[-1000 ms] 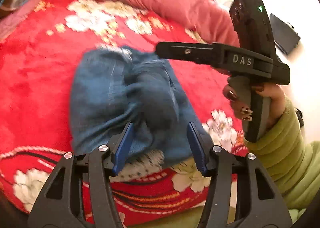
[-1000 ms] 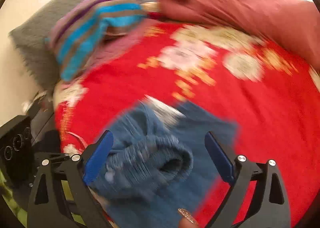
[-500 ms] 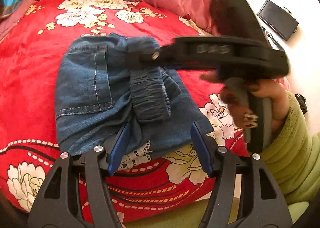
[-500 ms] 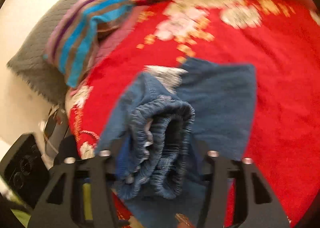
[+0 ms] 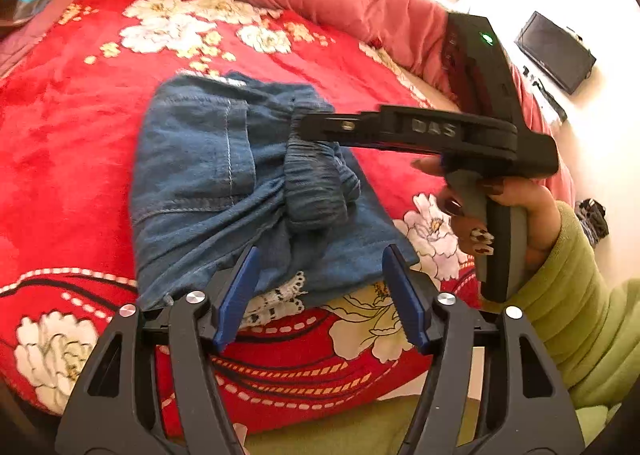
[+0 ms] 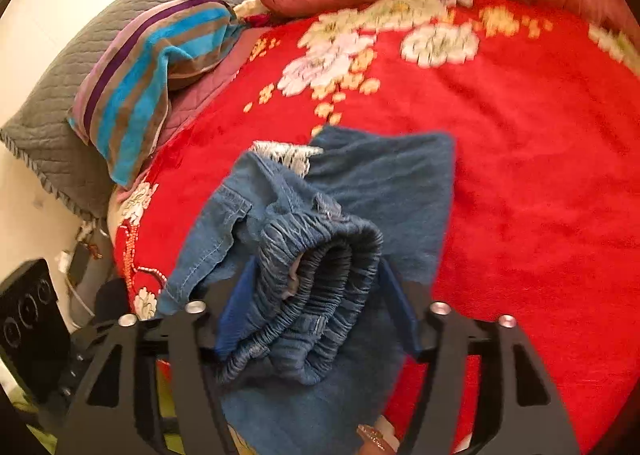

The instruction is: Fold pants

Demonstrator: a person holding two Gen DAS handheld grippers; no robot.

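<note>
Denim here looks soft and floppy, not stiff at all. The pants (image 5: pixel 224 183) sit in the middle of the red floral blanket (image 5: pixel 68 135), already folded down into a chunky bundle with a bit of white lace trim poking out at the near edge. The right gripper (image 6: pixel 312 295) is clamped on the gathered elastic waistband (image 6: pixel 320 279) — that thick ruched roll fills the gap between its blue fingers (image 6: pixel 236 307). The left gripper (image 5: pixel 320 291) hovers just in front of the near edge with its jaws spread wide, holding nothing. I'd guess the fabric is light but bulky, so it'll sag and unroll if grabbed by a single layer. The waistband roll or the thick folded edge is the safer place to pinch — the layers stay together there.
</note>
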